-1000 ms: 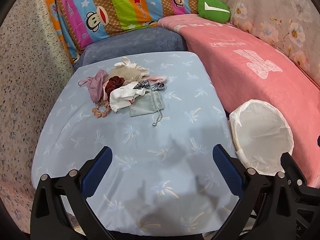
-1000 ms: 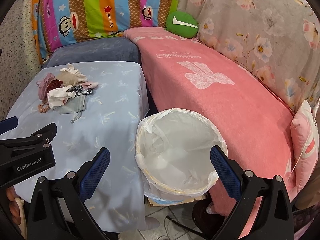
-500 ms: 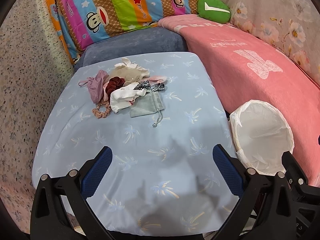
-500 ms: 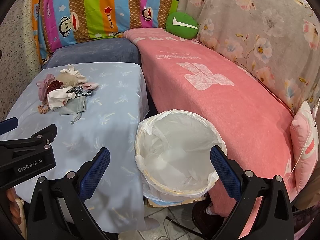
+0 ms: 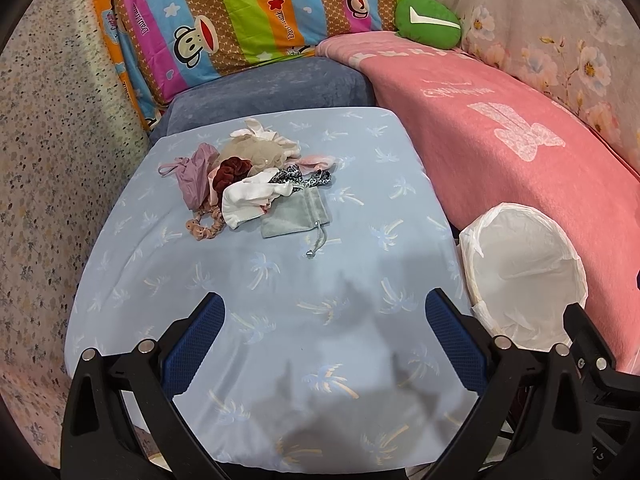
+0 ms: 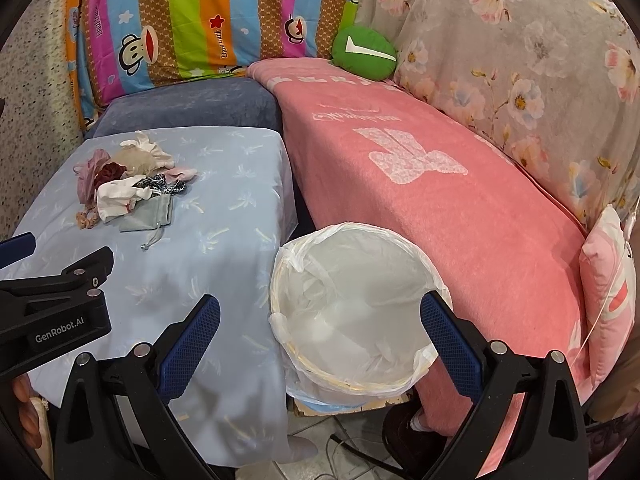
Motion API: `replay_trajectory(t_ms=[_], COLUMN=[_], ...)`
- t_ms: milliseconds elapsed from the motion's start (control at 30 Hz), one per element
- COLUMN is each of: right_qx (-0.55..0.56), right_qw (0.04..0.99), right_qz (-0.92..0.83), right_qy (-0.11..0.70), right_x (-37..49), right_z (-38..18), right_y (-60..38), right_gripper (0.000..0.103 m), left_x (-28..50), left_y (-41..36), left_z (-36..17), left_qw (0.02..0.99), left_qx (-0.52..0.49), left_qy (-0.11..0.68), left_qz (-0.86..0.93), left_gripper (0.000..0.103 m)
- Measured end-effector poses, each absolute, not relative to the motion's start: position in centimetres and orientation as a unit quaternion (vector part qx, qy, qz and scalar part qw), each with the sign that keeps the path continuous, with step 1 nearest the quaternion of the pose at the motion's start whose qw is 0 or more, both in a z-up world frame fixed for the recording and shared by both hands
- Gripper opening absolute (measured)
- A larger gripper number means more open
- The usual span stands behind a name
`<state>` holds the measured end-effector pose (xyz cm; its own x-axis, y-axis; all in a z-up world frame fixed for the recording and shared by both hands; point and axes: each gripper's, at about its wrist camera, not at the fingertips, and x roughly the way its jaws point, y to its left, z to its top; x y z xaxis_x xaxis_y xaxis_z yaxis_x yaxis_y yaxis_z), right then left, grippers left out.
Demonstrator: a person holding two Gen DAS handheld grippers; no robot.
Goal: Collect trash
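- Left gripper point(image 5: 323, 322), jaws spread wide and gripping nothing, blue mesh-textured pads point(image 5: 194, 344), above smooth pale-blue palm-print tablecloth point(image 5: 280, 320).
- Right gripper point(image 6: 320, 326), jaws likewise wide apart and bare, over round bin point(image 6: 280, 280) lined with crinkled white plastic, beside the table edge.
- Farther on: soft pile of trash point(image 5: 248, 188) mid-table, with flat grey drawstring pouch point(image 5: 294, 216), white cloth point(image 5: 248, 200), ruffled scrunchies.
- Beyond: fuzzy pink blanket point(image 6: 420, 184).
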<state>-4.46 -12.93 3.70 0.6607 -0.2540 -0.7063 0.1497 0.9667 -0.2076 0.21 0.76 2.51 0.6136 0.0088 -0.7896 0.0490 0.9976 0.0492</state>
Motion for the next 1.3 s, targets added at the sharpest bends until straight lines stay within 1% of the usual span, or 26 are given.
replay_trajectory(t_ms=[967,1167,1300], right_qx=[-0.064,-0.045,-0.035], right_qw=[0.907,0.912,0.916], right_qz=[-0.12,-0.116,-0.116], right_qy=[0.399,0.392,0.383], right_x=[-3.9,-3.2,-2.3], right_z=[3.2,3.3,3.5], right_y=[-12.2,-11.7,-10.8], right_gripper=[0.097,0.097,0.097], left_x=[0.8,1.8,2.7], left_y=[1.3,2.5,3.7], left_z=[1.9,1.2,1.3], left_qw=[0.896,0.892,0.897], left_qx=[0.03,0.02,0.01], left_qy=[0.443,0.45,0.44], left_qz=[-0.026,-0.033,-0.036], left_gripper=[0.096,0.096,0.096])
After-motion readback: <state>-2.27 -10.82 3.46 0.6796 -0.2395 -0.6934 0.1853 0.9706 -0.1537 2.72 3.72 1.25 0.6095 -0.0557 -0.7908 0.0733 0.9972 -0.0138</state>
